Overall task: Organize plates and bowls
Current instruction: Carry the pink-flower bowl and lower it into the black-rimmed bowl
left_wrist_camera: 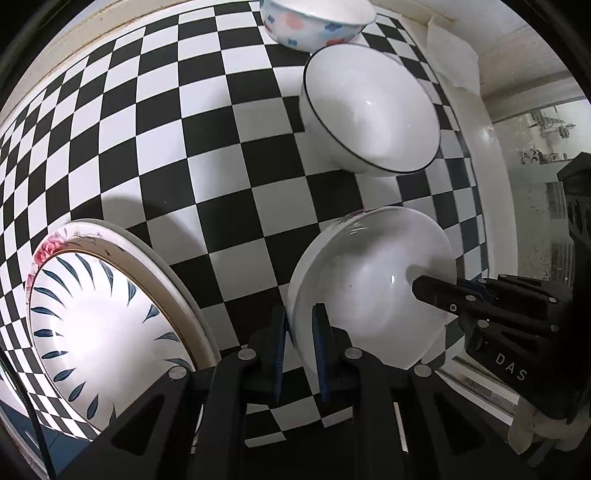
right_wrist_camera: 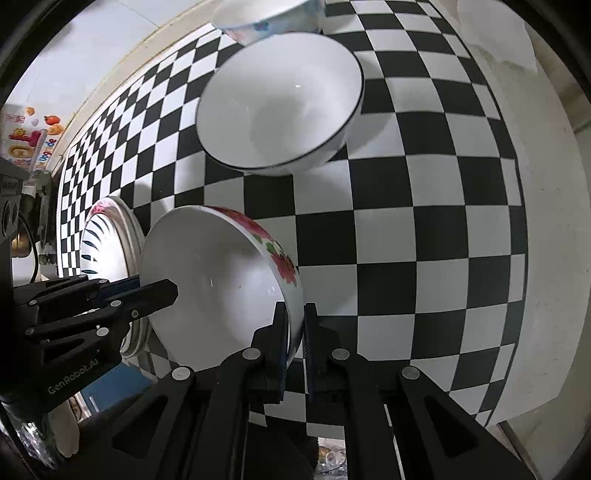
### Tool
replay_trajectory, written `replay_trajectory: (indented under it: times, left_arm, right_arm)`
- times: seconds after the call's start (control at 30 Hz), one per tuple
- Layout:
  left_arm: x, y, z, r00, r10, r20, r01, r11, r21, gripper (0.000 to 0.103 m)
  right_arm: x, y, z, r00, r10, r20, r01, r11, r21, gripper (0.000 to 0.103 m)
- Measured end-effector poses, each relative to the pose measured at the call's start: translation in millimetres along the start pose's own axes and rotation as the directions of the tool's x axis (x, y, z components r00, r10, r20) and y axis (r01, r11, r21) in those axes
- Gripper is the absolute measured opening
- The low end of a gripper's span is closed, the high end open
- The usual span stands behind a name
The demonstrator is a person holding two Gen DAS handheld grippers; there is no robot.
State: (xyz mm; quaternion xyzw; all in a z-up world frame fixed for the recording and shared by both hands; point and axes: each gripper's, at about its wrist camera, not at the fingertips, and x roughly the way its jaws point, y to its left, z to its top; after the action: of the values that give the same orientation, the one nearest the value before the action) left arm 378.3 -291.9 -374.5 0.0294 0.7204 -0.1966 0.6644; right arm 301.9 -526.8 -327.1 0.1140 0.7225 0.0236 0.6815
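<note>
Grippers both clamped on one bowl: left gripper [left_wrist_camera: 299, 347] pinches the near rim of the red-flowered bowl [left_wrist_camera: 369, 291], right gripper [right_wrist_camera: 295, 343] pinches the opposite rim. Bowl tilted above checkered counter [left_wrist_camera: 184, 147]. Black-rimmed white bowl [left_wrist_camera: 373, 110] beyond; blue-flowered bowl [left_wrist_camera: 314, 26] farther. Leaf-patterned plate stack [left_wrist_camera: 103, 325] just beside.

Both wrist cameras look steeply down, close above the checkered tablecloth [left_wrist_camera: 207, 177]. Both views share the held floral bowl [right_wrist_camera: 221, 288] and the black-rimmed bowl [left_wrist_camera: 373, 110] in the upper frame.
</note>
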Motion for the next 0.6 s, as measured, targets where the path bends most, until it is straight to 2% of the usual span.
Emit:
replay_trajectory:
  times: [0.6]
  left_arm:
    - [18.0,-5.2,3.9,1.0,0.015,-0.027,-0.015,1.0,0.005,0.012]
  right_arm:
    - [15.4,2.0,4.9,0.999,0.019,-0.032,-0.019,1.0,0.025,0.009]
